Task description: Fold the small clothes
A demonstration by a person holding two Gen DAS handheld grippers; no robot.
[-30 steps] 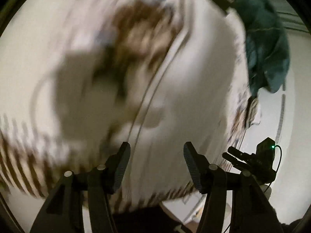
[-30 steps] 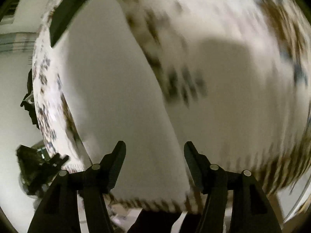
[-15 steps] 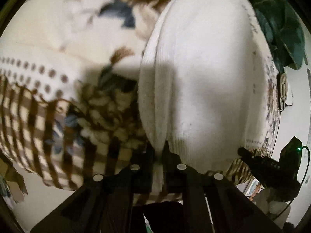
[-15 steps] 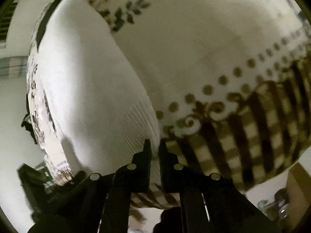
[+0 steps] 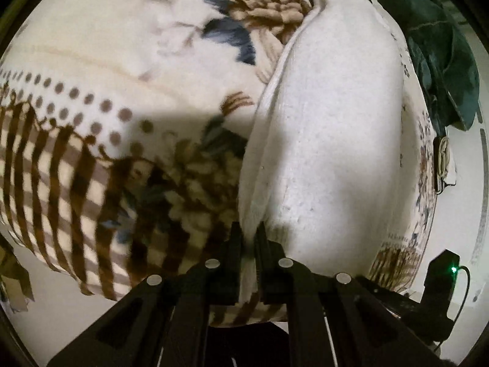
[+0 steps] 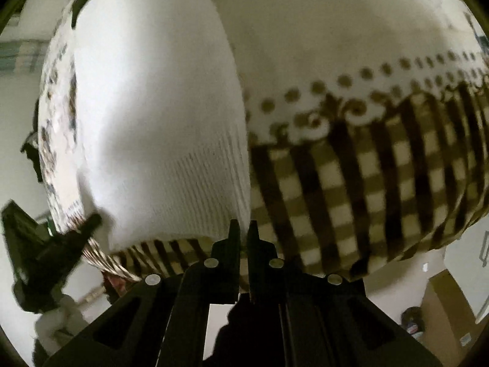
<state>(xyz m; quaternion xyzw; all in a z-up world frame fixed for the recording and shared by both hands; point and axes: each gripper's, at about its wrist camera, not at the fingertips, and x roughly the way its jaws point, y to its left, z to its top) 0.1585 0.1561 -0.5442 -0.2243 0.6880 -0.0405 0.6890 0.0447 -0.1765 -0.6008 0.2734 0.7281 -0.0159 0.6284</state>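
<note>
A white knit garment lies flat on a patterned blanket. My left gripper is shut on the garment's near left corner, with white cloth pinched between the jaws. In the right wrist view the same garment shows its ribbed hem near me. My right gripper is shut on the hem's near right corner, above the blanket. Each gripper shows at the edge of the other's view: the right one and the left one.
A dark green cloth lies beyond the garment at the blanket's far right. The blanket's checked border hangs over the near edge. A pale floor and a cardboard box show below at the right.
Both grippers were open above the garment a second ago. They came down to its near edge and shut on the two corners. Since half a second ago they have barely moved.
</note>
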